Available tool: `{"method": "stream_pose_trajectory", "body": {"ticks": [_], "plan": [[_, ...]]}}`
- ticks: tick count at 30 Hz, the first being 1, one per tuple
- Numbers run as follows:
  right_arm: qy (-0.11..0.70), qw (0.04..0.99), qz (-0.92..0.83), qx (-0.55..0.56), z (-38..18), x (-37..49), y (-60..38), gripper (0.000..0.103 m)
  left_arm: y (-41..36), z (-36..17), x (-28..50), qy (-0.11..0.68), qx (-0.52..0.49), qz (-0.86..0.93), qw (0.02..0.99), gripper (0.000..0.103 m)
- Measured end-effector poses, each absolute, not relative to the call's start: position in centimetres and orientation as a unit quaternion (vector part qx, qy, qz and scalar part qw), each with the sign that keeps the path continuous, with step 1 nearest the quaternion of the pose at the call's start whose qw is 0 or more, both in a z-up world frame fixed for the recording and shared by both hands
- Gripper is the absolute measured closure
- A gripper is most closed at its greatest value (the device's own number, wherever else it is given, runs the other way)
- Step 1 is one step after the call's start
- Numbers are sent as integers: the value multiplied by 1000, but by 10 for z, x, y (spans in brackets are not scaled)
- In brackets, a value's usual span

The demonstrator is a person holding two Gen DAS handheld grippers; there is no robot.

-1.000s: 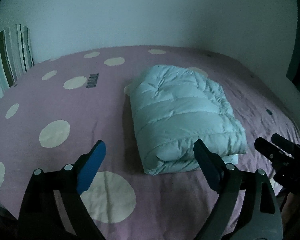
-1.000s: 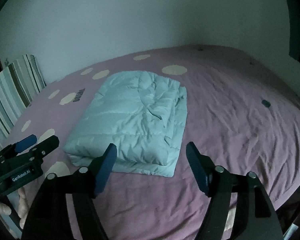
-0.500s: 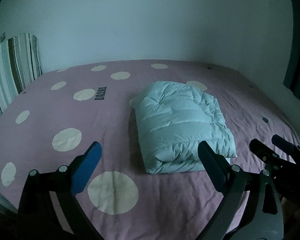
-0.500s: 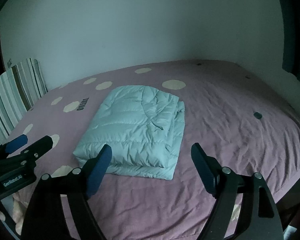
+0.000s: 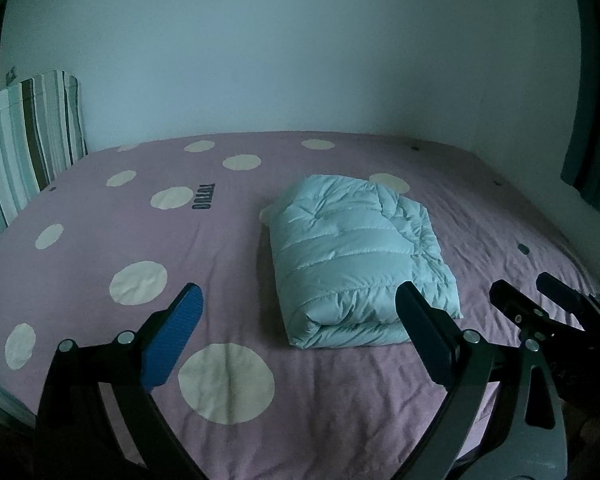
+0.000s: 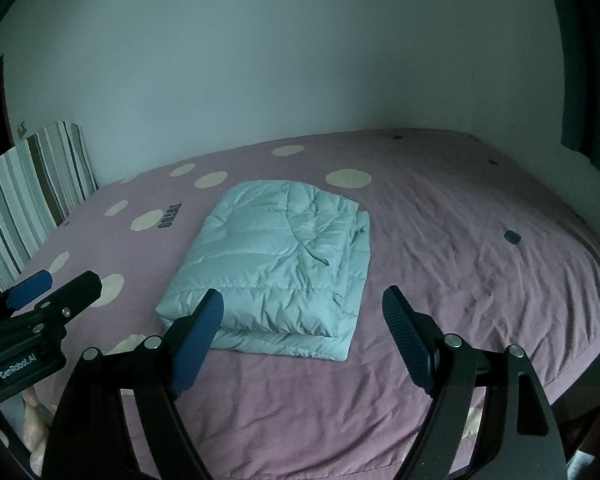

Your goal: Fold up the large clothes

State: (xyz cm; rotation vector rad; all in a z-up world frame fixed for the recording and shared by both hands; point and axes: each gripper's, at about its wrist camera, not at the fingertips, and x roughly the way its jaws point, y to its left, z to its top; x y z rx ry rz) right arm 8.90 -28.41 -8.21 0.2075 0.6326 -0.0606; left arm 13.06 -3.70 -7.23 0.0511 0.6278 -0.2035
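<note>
We hold the left hand-held gripper [image 5: 296, 320] and the right hand-held gripper [image 6: 302, 322] released and empty above the near edge of the bed [image 5: 500, 232]; the folded jacket [image 5: 356, 260] lies on the sheet just ahead, between both, touching neither

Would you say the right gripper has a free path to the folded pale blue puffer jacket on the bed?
Probably yes: the right gripper is open and empty, with only bare purple bedsheet before the folded pale blue puffer jacket.
</note>
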Motion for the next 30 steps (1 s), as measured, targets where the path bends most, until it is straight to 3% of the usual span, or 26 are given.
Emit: {"method": "stream_pose_trajectory", "body": {"ticks": [30], "plan": [[306, 946, -30, 104, -79, 87, -281, 22, -36, -67, 125, 304, 28, -91, 948, 6]]}}
